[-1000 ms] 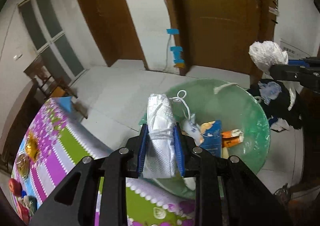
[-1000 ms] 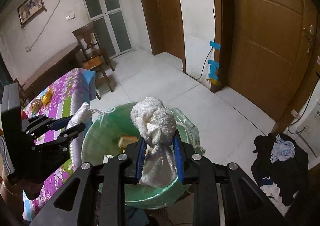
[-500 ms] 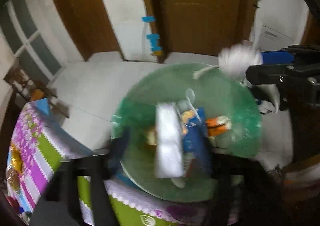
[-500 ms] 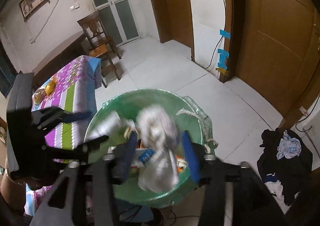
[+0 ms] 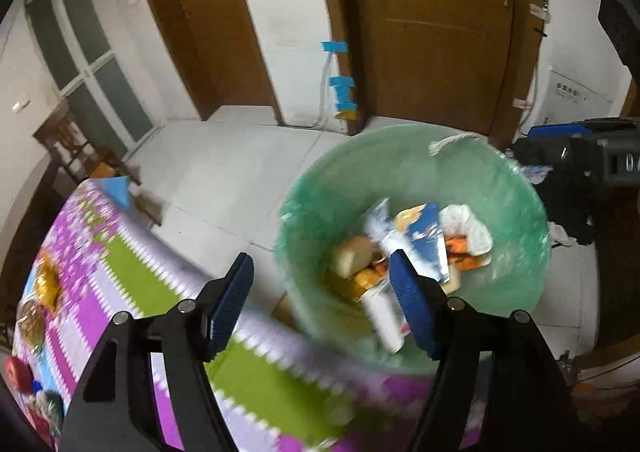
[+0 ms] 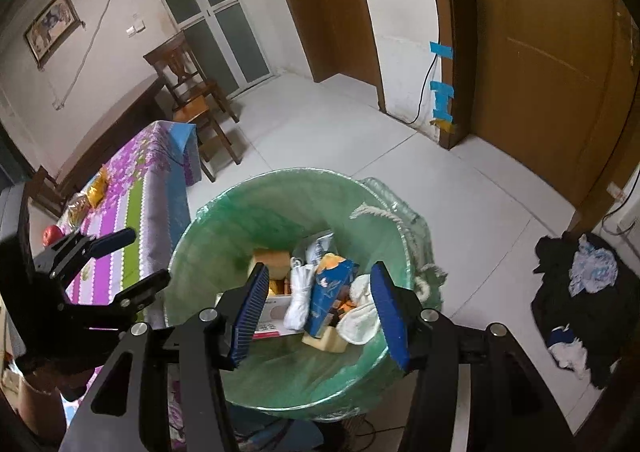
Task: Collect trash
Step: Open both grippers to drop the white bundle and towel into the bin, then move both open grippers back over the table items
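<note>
The room's pale tiled floor (image 6: 328,131) is stretching away toward twelve o'clock, and the table under its purple-and-green cloth (image 6: 132,207) is lying at nine o'clock in the right wrist view. The bin lined with a green bag (image 6: 224,219) is sitting just beside the table, filling the centre of both views. Inside it the trash is piling up: a blue carton (image 6: 330,298), a knotted white bundle (image 6: 300,298), a crumpled white wad (image 6: 360,322) at four o'clock of the carton, and a yellowish sponge-like block (image 5: 352,262).

The left gripper (image 5: 322,302) is hanging over the bin's nine o'clock rim with its jaws standing wide and nothing between the pads. The right gripper (image 6: 318,314) is hovering over the bin's middle, jaws apart and empty.

Judging from this, the dropping step looks finished for both hands. The next move is likely calling for both grippers to swing toward whatever litter remains on the table at nine o'clock; which items there are trash I cannot tell.
</note>
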Demonstrator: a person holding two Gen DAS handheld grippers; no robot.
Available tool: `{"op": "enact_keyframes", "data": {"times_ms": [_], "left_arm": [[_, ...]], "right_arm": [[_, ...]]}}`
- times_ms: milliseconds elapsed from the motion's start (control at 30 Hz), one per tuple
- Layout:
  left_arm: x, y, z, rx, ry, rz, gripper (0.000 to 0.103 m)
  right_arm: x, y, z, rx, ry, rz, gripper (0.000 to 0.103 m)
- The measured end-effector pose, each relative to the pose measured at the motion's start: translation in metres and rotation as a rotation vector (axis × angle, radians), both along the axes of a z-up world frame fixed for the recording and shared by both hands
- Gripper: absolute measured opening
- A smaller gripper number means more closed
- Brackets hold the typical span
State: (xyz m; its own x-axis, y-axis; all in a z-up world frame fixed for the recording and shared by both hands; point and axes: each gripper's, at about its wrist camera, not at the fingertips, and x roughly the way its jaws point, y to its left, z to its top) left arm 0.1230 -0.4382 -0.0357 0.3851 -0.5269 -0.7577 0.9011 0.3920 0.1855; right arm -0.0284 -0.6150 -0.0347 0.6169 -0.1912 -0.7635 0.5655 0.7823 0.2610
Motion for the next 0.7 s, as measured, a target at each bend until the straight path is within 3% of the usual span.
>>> {"op": "enact_keyframes", "data": {"times_ms": [167,333,500,600,700], "left_arm": [[0.024,0.053,0.006,-0.033,0.016,0.084,0.068],[0.067,0.133,0.015,-0.084,0.021,0.274,0.070],[0.124,0.229,0.026,-0.142,0.014,0.559,0.071],[0.170,0.304,0.037,-0.199,0.022,0.819,0.072],[0.206,0.353,0.042,-0.231,0.034,0.987,0.072]], "right_arm": [[0.012,0.020,0.003,-0.025,-0.020,0.043,0.055],[0.054,0.064,0.014,-0.083,-0.052,0.141,0.058],[0.117,0.126,0.023,-0.086,-0.097,0.289,0.065],[0.163,0.173,0.025,-0.083,-0.103,0.387,0.069],[0.209,0.226,0.024,-0.066,-0.109,0.484,0.069]]}}
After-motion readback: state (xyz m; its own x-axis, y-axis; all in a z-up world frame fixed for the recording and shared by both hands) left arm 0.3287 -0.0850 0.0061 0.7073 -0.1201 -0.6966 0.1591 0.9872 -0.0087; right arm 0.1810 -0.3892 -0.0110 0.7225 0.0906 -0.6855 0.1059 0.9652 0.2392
